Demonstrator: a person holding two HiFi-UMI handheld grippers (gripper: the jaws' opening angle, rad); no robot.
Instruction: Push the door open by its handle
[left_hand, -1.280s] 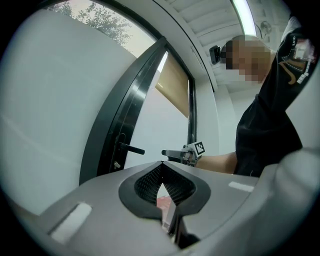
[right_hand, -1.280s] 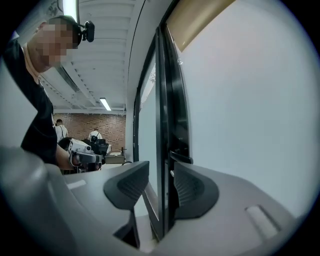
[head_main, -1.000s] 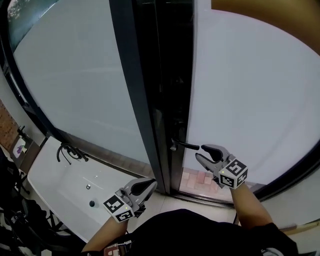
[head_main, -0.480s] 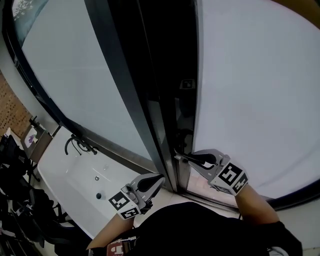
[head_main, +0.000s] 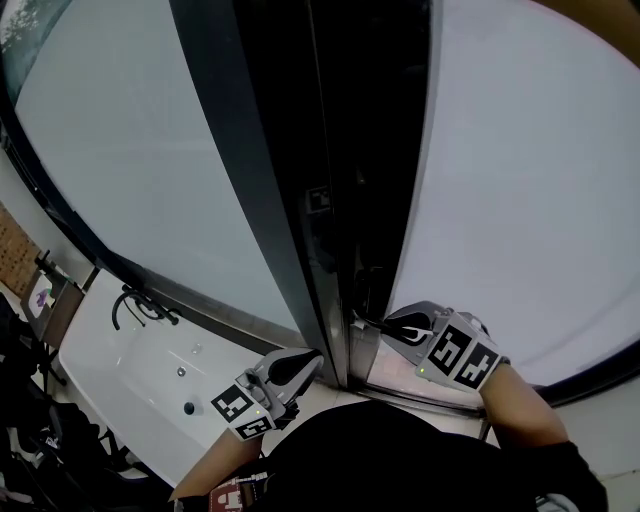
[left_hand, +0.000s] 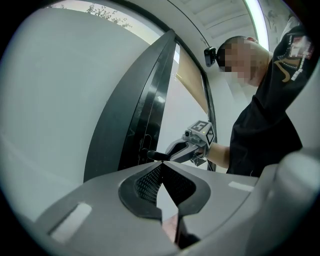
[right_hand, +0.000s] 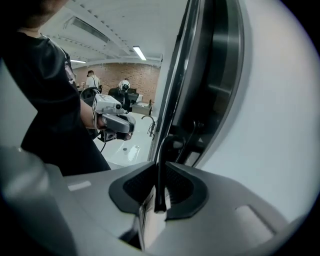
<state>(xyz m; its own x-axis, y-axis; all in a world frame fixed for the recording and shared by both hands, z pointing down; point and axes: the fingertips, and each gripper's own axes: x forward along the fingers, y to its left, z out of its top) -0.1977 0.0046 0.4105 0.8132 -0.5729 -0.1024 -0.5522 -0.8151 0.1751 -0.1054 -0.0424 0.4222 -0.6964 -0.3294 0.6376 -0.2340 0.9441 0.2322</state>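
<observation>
Right gripper (head_main: 388, 326): my fingers have just been closing and now stand narrow, clamped on the handle (right_hand: 160, 150); the black lever runs straight between the two pads.
Handle: low on the door's left edge, at the near end of the dark frame, sticking out to the right into my right fingers.
Door (head_main: 520, 200): a frosted pale panel filling the right side of the head view, with its edge next to the dark upright frame (head_main: 255, 200).
Left gripper (head_main: 308, 362): my fingers are pressed tip to tip with nothing between them; it hangs free, to the left of the frame and apart from the handle and the door.
Left panel (head_main: 120, 150): another frosted pane, left of the frame.
Sink (head_main: 120, 385): a white basin at the lower left, with a black tap (head_main: 135, 303) at its far rim, well apart from both grippers.
Far room: a brick wall (right_hand: 145, 80) and seated people show small in the right gripper view.
</observation>
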